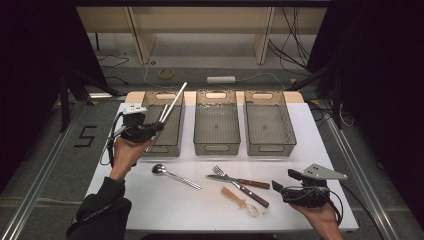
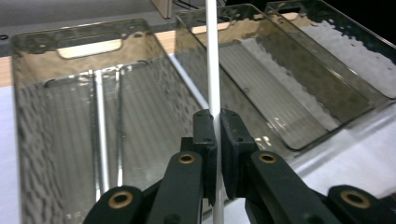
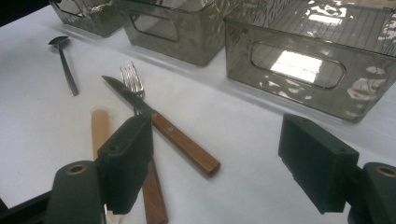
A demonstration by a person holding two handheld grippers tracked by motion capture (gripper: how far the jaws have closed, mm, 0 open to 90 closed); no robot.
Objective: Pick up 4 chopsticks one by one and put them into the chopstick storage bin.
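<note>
Left tool [image 2: 215, 135] clenched on a white chopstick [image 2: 213, 70] above the left bin [image 2: 28, 140] to drop it beside two already inside; right tool [image 3: 215, 158] released, idle.

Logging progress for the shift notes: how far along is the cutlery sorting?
Done: two chopsticks lie in the left bin. In hand: the left gripper is shut on another chopstick above that bin. Left: spoon, fork, knife and plastic spoon on the table; right gripper open.
</note>
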